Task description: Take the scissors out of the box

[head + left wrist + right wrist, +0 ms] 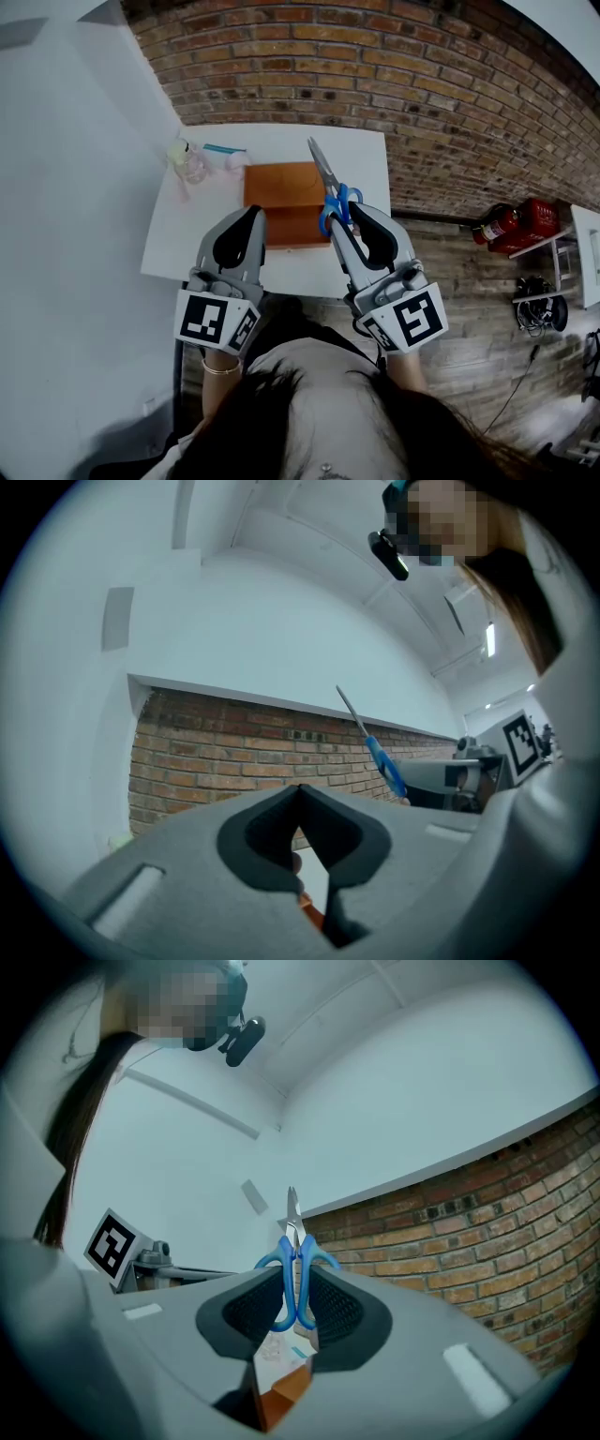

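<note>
Right hand-held gripper (292, 1283) clamped on blue scissors (294, 1241) handles, blades sticking out beyond, left hand-held gripper (300, 791) closed, empty

The white tabletop (187, 239) lay bare in strips to the left and right of the brown box (281, 187), which filled its middle. Small clutter (192, 161) crowded the far left corner. A brick wall (375, 75) closed off the far edge, and a white wall (75, 206) stood to the left. Above the box's right side, scissors (328, 183) clamped in the right hand-held gripper (352, 212) jutted towards the brick.
</note>
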The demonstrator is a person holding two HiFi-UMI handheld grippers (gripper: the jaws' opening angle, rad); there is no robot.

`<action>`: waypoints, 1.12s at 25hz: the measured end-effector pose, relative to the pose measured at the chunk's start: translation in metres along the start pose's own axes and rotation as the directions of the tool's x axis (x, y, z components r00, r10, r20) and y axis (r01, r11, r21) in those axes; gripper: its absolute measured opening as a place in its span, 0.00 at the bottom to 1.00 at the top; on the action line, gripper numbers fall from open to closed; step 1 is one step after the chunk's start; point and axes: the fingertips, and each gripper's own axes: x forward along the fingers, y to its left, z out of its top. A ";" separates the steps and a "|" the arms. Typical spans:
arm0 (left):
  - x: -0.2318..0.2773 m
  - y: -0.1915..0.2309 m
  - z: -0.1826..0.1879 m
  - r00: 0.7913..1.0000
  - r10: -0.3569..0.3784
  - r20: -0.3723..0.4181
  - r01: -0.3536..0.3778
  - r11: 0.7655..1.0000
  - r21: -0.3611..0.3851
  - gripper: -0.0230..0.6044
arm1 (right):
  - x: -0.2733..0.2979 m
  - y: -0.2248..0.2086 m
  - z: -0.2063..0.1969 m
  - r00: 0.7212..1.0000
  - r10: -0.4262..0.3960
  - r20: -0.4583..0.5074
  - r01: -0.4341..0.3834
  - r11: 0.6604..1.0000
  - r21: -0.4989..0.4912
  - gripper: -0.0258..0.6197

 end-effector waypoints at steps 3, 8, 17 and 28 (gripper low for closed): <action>0.003 0.000 0.002 1.000 -0.001 0.002 0.001 1.000 0.003 0.04 | 0.000 -0.003 0.000 1.000 0.000 0.002 0.000 1.000 0.002 0.19; 0.010 -0.003 -0.001 1.000 -0.012 -0.008 0.012 1.000 0.006 0.04 | 0.005 -0.007 -0.001 1.000 0.003 0.002 -0.003 1.000 0.006 0.19; 0.022 0.002 -0.001 1.000 -0.019 -0.016 0.019 1.000 0.010 0.04 | 0.015 -0.015 -0.003 1.000 0.005 0.006 -0.005 1.000 0.015 0.19; 0.036 0.002 -0.007 0.999 -0.044 -0.030 0.044 0.999 0.002 0.04 | 0.025 -0.024 -0.007 1.000 -0.003 -0.003 0.003 1.000 0.012 0.19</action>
